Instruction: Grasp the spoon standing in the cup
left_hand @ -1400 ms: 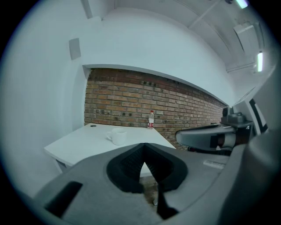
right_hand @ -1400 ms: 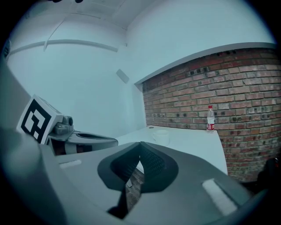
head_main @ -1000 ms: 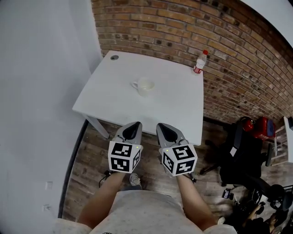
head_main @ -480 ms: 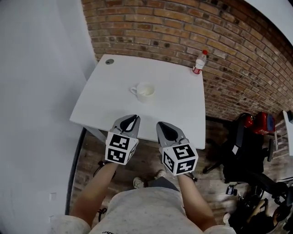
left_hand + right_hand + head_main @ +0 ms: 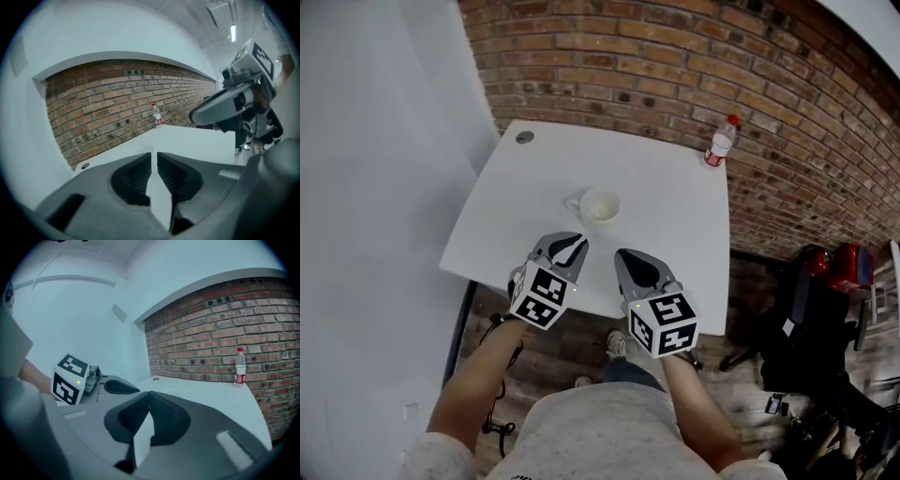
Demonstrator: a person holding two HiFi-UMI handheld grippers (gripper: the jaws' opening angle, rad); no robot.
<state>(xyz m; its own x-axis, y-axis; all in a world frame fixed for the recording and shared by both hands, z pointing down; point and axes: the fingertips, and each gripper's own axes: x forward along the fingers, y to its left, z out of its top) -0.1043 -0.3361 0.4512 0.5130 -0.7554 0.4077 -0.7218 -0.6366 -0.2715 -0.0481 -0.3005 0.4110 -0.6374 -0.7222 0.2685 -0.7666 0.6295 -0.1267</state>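
A white cup (image 5: 599, 205) with its handle to the left stands near the middle of the white table (image 5: 675, 216) in the head view. I cannot make out the spoon inside it. My left gripper (image 5: 577, 241) and right gripper (image 5: 622, 254) hover side by side over the table's near edge, short of the cup, with nothing in them. In the left gripper view the left gripper (image 5: 154, 155) shows only a thin slit between its jaws. The right gripper (image 5: 149, 393) has its tips touching in its own view. Neither gripper view shows the cup.
A small plastic bottle (image 5: 721, 141) with a red cap stands at the table's far right corner by the brick wall (image 5: 694, 56). A round cable hole (image 5: 524, 137) marks the far left corner. A black chair (image 5: 806, 328) stands on the wooden floor at the right.
The person has stepped up to the table. Both grippers have moved forward from over the floor to over the table's near edge, closer to the cup. Their jaws have not changed.
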